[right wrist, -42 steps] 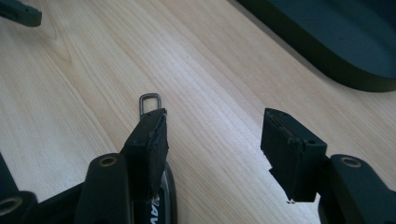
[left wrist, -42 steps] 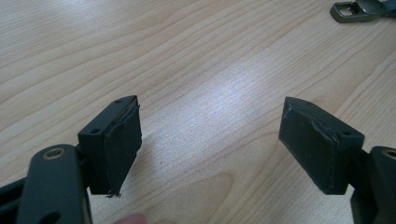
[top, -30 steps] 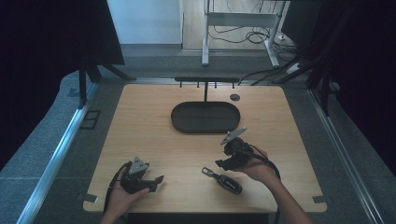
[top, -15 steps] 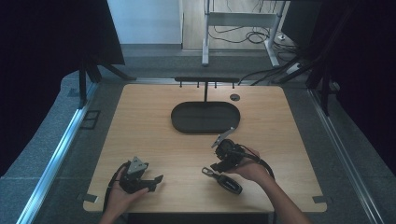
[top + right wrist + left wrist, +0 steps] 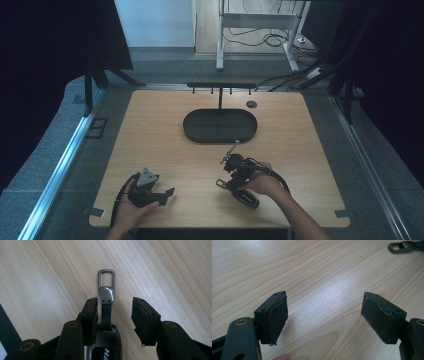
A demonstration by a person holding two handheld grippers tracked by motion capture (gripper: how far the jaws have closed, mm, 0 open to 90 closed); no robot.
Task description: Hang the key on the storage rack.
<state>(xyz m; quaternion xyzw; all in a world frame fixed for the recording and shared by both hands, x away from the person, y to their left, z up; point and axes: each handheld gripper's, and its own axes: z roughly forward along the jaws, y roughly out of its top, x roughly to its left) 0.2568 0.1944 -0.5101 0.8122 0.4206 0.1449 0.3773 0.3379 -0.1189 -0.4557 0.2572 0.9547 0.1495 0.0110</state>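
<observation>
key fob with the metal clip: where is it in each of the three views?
High view: the key fob lies on the table's near right part, just under the right gripper.
Left gripper view: top right corner, just its metal clip and strap end.
Right gripper view: bottom centre, between the open jaws, clip pointing up.
Shared landmark: the light wood table.

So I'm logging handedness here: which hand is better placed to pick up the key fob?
Right. The right tongs already straddle the key fob, closing in, strap between open jaws. The left tongs sit open over bare table, well away.
</observation>
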